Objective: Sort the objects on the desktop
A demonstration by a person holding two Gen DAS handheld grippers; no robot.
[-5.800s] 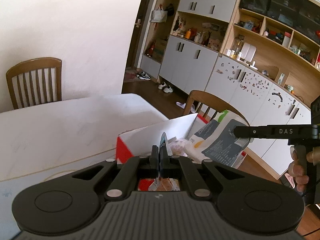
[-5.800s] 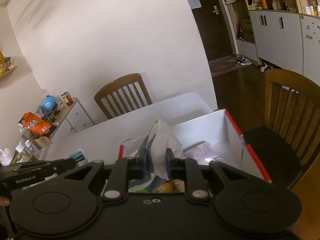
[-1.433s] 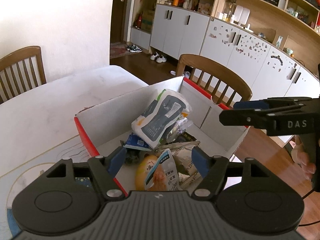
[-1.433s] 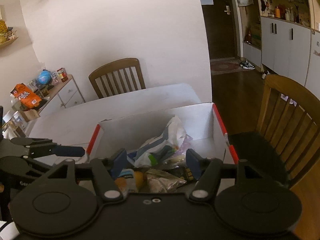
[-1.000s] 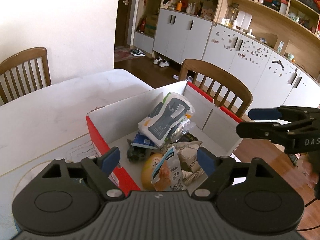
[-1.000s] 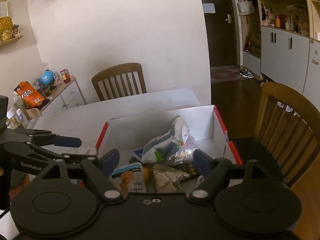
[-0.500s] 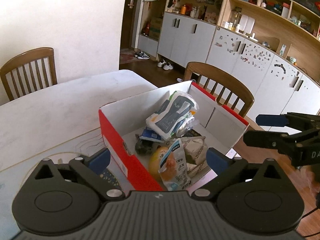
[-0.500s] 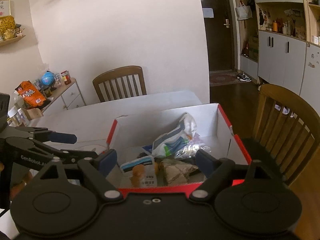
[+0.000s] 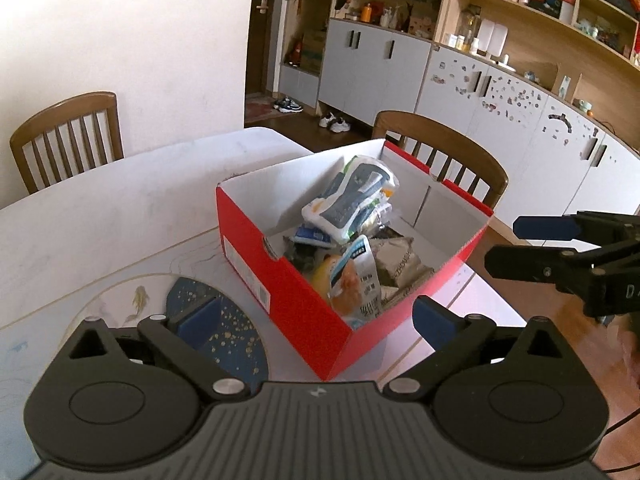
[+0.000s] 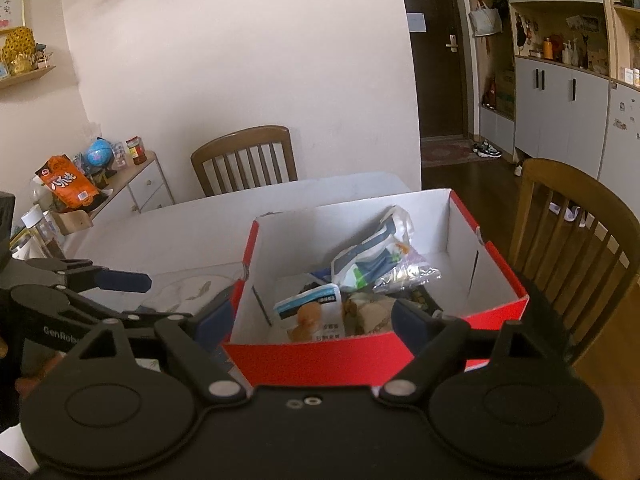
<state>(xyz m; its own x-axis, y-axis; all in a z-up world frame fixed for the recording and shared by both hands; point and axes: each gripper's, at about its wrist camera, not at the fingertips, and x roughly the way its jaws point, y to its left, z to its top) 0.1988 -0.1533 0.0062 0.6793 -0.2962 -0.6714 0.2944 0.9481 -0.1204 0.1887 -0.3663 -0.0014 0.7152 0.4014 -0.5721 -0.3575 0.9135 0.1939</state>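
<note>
A red cardboard box with white inner walls stands on the white table; it also shows in the right wrist view. Inside lie several snack packets, among them a white and grey-blue bag and a packet with an orange picture, which the right wrist view also shows. My left gripper is open and empty, held back above the box's near corner. My right gripper is open and empty, just before the box's near wall.
A round dark blue mat with gold specks lies on the table left of the box. Wooden chairs stand behind the table and beside the box. A side cabinet with snacks and a globe stands at the far left.
Both grippers were shut on packets over the box; they have opened, left the packets in the box, and drawn back and up away from it.
</note>
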